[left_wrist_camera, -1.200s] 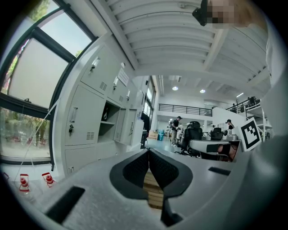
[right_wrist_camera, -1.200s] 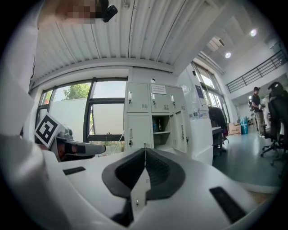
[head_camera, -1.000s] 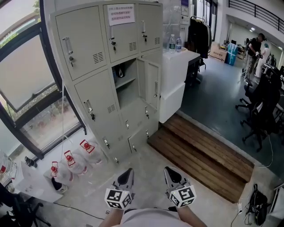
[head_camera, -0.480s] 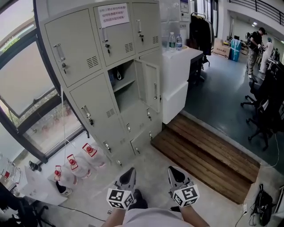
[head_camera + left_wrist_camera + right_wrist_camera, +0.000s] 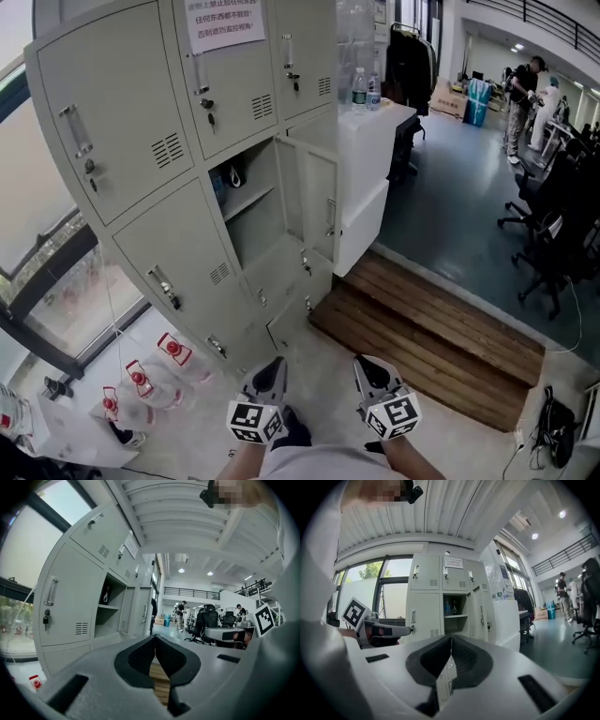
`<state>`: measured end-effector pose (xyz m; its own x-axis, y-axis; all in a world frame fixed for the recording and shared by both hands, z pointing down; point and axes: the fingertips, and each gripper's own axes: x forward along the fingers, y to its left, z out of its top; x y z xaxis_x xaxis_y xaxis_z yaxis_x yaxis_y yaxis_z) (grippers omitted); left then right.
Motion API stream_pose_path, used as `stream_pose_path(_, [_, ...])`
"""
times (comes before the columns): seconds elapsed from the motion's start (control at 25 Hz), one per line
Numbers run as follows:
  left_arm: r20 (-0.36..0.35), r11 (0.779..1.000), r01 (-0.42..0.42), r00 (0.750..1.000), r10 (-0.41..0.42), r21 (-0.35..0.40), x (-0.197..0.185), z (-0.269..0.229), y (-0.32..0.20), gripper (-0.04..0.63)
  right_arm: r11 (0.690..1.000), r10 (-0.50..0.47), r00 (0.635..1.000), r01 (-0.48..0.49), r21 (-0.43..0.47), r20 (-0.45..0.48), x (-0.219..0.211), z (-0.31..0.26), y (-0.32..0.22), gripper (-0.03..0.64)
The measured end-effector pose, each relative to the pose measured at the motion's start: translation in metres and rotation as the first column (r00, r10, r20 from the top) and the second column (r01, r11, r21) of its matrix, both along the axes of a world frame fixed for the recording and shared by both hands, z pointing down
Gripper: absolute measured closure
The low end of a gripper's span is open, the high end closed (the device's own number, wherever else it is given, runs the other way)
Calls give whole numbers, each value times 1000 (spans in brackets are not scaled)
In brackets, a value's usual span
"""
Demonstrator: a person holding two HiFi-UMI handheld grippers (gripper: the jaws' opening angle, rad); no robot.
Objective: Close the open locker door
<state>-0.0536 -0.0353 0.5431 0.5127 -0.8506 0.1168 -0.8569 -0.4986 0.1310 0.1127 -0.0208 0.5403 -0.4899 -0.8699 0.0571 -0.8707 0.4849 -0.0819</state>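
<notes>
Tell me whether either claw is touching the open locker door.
No: the left claw and right claw hang well short of the door.

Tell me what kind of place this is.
Probably an open-plan office or lab: a bank of gray metal lockers, one door open, black office chairs on the right, and a white counter with bottles.

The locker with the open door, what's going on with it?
A person stands facing the lockers, holding the left tongs and the right tongs out in front, well short of them. Both tongs are shut and empty. One locker door in the middle column hangs open. Nothing touches the door yet, so closing it has not begun.
</notes>
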Motion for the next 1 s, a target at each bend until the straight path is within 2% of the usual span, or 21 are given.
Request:
stream_pose_path(0.28, [21, 998, -61, 998, 61, 5, -54, -6, -118, 586, 999, 44, 999, -44, 9, -7, -54, -13, -110, 604])
stream_pose_path(0.48, [-2, 999, -43, 999, 43, 12, -75, -14, -161, 586, 999, 46, 999, -46, 7, -20, -68, -18, -154, 604])
stream_pose_path(0.68, [-9, 1000, -8, 1000, 8, -5, -75, -10, -186, 586, 1000, 26, 1000, -26, 6, -17, -65, -17, -187, 604])
stream_pose_path(1.0, [-26, 998, 62, 998, -62, 14, -47, -24, -214, 586, 998, -47, 999, 48, 31, -24, -37, -28, -231, 603])
